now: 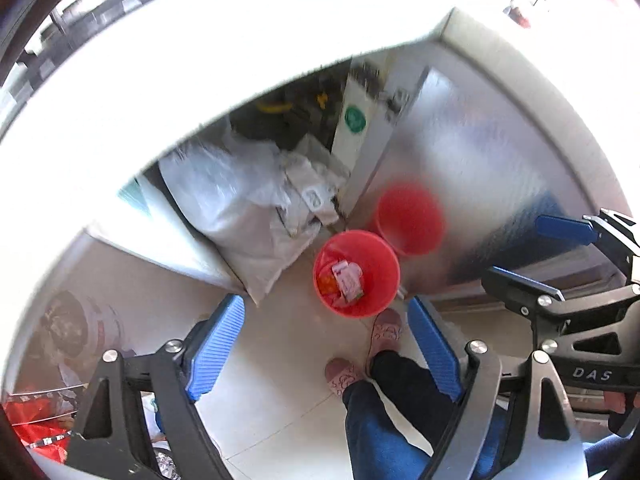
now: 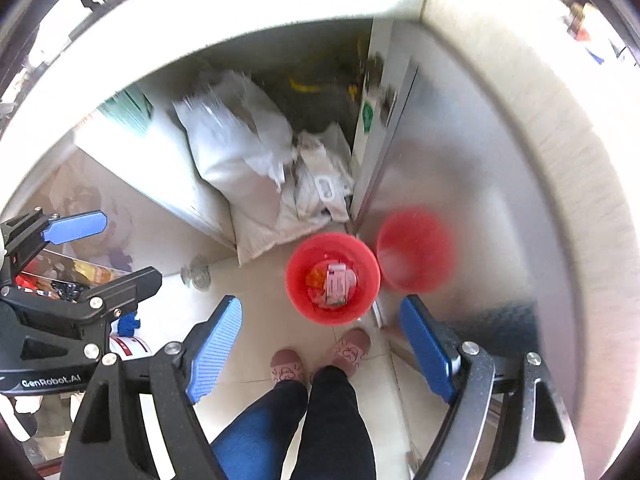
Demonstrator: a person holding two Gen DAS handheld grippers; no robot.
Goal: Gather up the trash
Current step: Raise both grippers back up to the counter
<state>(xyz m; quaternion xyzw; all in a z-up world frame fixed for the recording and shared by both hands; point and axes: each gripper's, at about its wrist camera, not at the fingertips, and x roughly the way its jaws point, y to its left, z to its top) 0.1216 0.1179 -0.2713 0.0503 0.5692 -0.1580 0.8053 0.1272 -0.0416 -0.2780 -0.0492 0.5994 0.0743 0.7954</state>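
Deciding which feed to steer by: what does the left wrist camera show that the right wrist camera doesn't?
Left only: the right gripper, open, off to the right. Right only: the left gripper, open, and a blue scrap on the floor. Both: the red bin holding wrappers, its reflection in the metal door, white sacks and pink slippers.

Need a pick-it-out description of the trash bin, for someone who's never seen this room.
Find the brushed-metal cabinet door standing open above the pale tiled floor. At the door's bottom corner, just ahead of the person's pink slippers, sits a round red plastic bucket holding pink and orange wrappers. The red shape beside it is only its blurred reflection in the metal, without visible wrappers.
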